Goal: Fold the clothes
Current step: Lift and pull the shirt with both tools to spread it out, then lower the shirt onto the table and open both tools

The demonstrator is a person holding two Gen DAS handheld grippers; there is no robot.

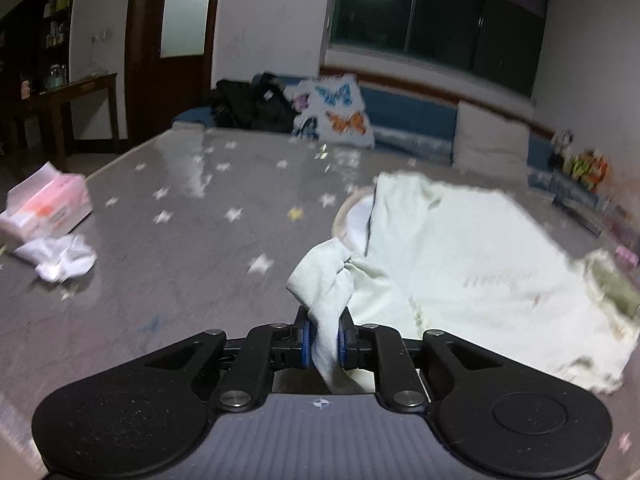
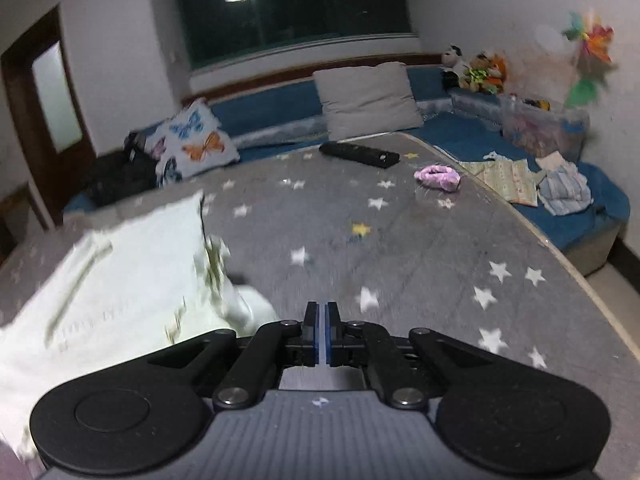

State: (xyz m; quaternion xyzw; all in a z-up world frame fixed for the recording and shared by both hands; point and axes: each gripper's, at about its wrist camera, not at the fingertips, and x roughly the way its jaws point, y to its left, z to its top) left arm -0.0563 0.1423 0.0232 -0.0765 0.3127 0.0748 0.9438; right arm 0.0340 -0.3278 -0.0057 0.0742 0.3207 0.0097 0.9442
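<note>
- Grey star-printed bed cover [image 1: 200, 216] fills most of both views, with a dark night window [image 1: 436, 20] on the far wall and a blue bench seat [image 2: 272, 108] running under it.
- Left gripper [image 1: 323, 340] is clamped on a bunched sleeve or corner of the pale cream garment [image 1: 472, 264]; the cloth is pinched between the blue pads [image 1: 306, 338] and hangs down behind them.
- Most of that garment lies spread on the bed to the right of the left gripper, its round neckline toward the middle of the bed; faint lettering shows on the front but is too blurred to read.
- Right gripper [image 2: 321, 336] is clenched with nothing in it, its two pads pressed together, above bare cover just beside the garment's near right edge.
- In the right wrist view the same garment [image 2: 120, 280] lies to the left, toward the bed's left side, one crumpled flap nearest the gripper.
- Near the bed's left edge sit a pink and white tissue pack [image 1: 48, 208] and, touching it on the near side, a crumpled white cloth [image 1: 64, 260].
- Toward the far right edge of the bed lie a black remote-like bar [image 2: 360, 154] and, near it, a small pink bundle [image 2: 438, 178].
- On the bench beyond the bed's far edge: a butterfly-print pillow [image 2: 196, 144], a plain grey cushion [image 2: 368, 100], a black bag [image 1: 252, 104] beside the pillow, and soft toys [image 2: 476, 68] in the far right corner.
- Folded cloths [image 2: 560, 188] lie on the bench past the bed's right edge.
- Both views are motion-blurred.
</note>
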